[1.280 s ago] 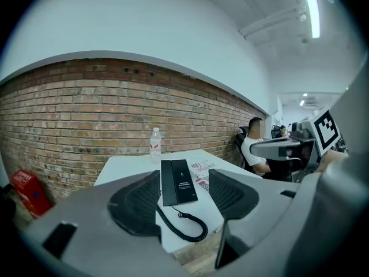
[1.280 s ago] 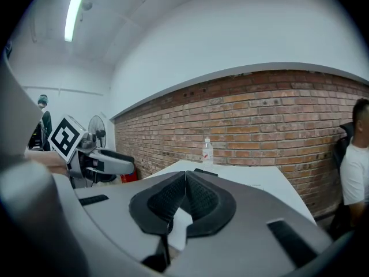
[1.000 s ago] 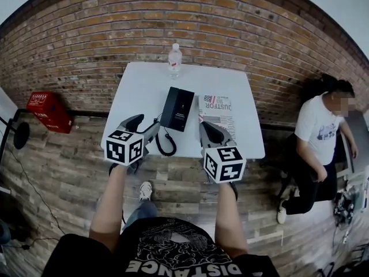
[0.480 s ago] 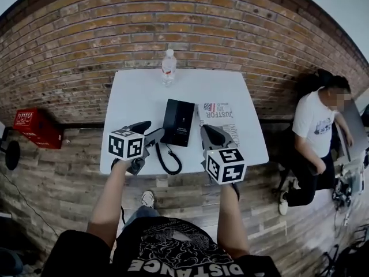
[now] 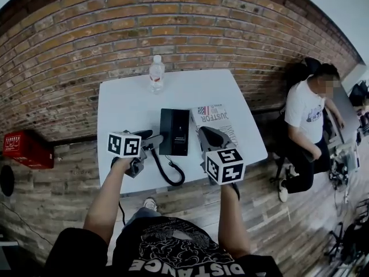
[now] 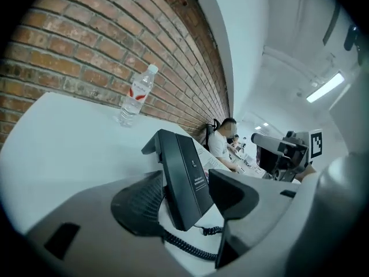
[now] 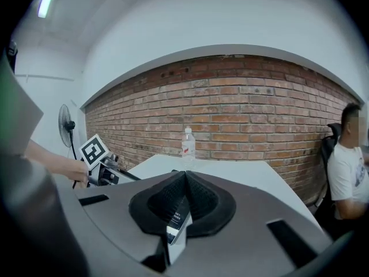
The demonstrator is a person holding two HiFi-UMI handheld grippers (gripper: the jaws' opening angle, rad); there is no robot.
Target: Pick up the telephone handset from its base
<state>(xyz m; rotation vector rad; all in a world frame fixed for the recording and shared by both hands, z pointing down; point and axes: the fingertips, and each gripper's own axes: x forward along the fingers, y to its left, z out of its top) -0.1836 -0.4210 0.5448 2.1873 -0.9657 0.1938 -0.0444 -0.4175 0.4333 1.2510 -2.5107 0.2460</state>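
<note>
The telephone handset [image 5: 167, 131] lies on its base on the white tabletop [image 5: 124, 105], just beside the left gripper [image 5: 151, 140] at its 2 o'clock. That gripper's jaws stand wide apart with the telephone in line with the gap, untouched. The right gripper [image 7: 184, 179] has the telephone at its 9 o'clock, and its jaws are closed tip to tip. There is one telephone with one coiled cord [image 5: 167, 175], one water bottle [image 5: 156, 74] at its 11 o'clock, and one magazine [image 5: 214, 119] at its 3 o'clock.

Telephone [image 5: 174, 131] on table [image 5: 124, 105] — bottle [image 5: 155, 74] behind, magazine [image 5: 214, 119] right.
</note>
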